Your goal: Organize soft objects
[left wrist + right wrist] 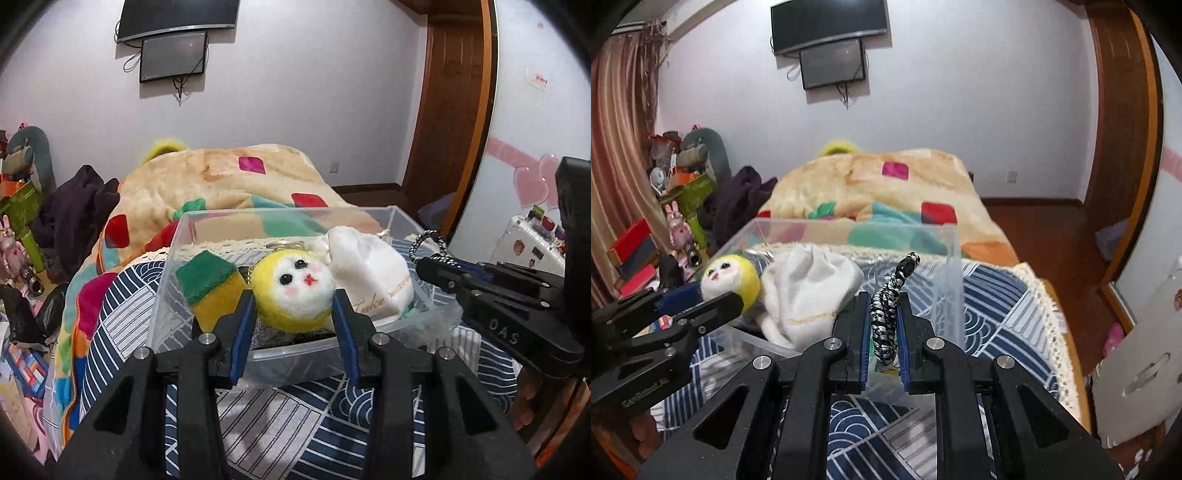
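A clear plastic box (280,356) stands on the bed. In it lie a green and yellow sponge (210,286), a white cloth pouch (369,275) and a round yellow and white plush face (295,288). My left gripper (295,301) has its jaws on either side of the plush face, touching it, over the box. My right gripper (882,314) is shut on a black and white braided cord (890,306) that sticks up between its fingers, over the box's right part (945,288). The plush (727,275) and pouch (809,291) also show in the right wrist view.
The box sits on a blue and white patterned bedspread (266,424). A beige blanket with coloured patches (229,177) is heaped behind it. Dark clothes (74,218) and cluttered toys and boxes (676,206) are at the left. A wooden door (1123,129) is at the right.
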Demonstrator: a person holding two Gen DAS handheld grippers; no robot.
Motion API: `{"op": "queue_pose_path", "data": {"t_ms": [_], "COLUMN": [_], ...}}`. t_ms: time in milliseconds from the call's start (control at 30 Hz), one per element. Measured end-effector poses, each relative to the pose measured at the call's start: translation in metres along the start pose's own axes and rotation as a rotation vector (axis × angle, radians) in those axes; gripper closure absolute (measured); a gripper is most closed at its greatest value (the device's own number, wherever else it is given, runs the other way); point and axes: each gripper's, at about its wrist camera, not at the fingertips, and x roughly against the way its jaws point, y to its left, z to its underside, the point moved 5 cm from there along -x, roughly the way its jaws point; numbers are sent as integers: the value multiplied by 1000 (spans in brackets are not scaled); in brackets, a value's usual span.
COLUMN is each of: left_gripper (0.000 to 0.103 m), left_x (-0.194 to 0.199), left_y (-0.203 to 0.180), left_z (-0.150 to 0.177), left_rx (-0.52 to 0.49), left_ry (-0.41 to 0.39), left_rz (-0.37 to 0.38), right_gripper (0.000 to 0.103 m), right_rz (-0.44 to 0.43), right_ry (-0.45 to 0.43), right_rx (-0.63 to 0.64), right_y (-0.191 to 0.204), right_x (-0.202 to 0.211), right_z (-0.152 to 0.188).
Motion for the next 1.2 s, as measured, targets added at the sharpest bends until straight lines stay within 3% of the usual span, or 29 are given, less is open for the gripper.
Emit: {"op": "queue_pose_path", "data": {"t_ms": [200,300,367,433,800,1067,1200], "left_gripper": [54,48,48,48,48,48,47], "left_x": [2,8,13,18,68,114,136], "left_y": [-2,-4,-5,-5,-1,-3,-6], "left_z": [7,8,9,11,-7,-24,-31], "left_rx": [4,1,-4,-2,32,23,7], "left_ry": [17,6,1,-8,-117,-234,-288], "left_rz": [13,21,22,25,53,48,41], "right_gripper": [90,83,66,59,59,58,49], "right_rz": [-2,0,14,35,32,17,-2], "right_ry": [45,41,37,21,-70,-222,-303], "right_rx": [5,6,11,25,49,62,61], "right_y": [-2,-4,-6,-6,-5,10,16], "right_x": [-3,3,5,12,46,94,117], "right_z": [10,10,10,12,-3,-25,-32]}}
